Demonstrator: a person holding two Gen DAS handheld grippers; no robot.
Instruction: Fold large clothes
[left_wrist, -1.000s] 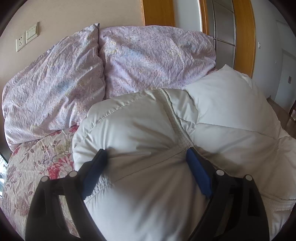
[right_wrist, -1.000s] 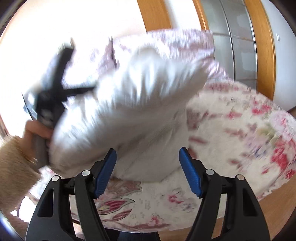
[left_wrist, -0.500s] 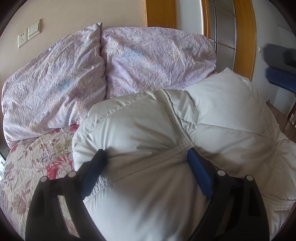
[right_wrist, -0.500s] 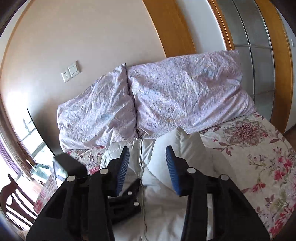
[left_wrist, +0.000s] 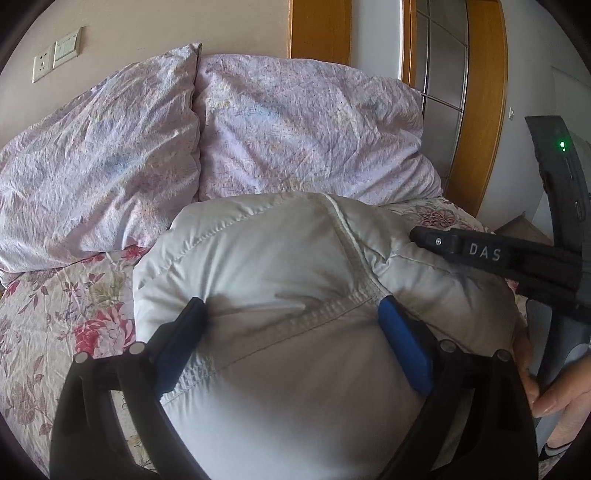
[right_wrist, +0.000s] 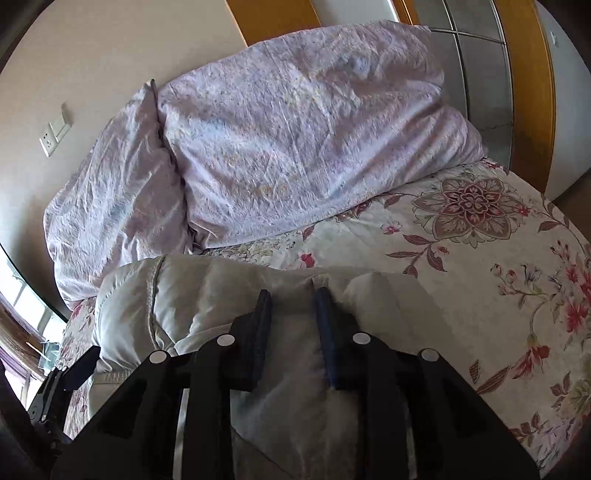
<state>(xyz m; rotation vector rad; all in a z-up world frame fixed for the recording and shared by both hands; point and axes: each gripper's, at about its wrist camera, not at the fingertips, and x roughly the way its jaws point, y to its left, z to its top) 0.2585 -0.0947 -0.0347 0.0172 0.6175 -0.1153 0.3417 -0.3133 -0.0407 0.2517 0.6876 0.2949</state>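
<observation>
Two grippers work on a puffy white down jacket (left_wrist: 280, 295) that lies bunched on a bed with a floral bedspread (left_wrist: 55, 317), just near of two lilac pillows (left_wrist: 288, 136) propped against the far wall. In the left wrist view, the left gripper (left_wrist: 291, 314) has its blue-padded fingers (left_wrist: 404, 343) spread wide apart, pressed down into the jacket on either side of a stitched seam, with the fabric bulging up between them but not pinched. To the right in that view, the right gripper's black body lies across the jacket's right side, and a bare hand (left_wrist: 554, 387) grips its handle at the right edge. In the right wrist view, the right gripper (right_wrist: 291, 295) has its fingers (right_wrist: 325, 332) drawn close together with a fold of the jacket (right_wrist: 207, 291) caught between them, clamped on the cloth at its far edge. Right of the jacket, the bedspread (right_wrist: 498, 258) lies bare, and the left gripper's dark tip shows at the near left.
</observation>
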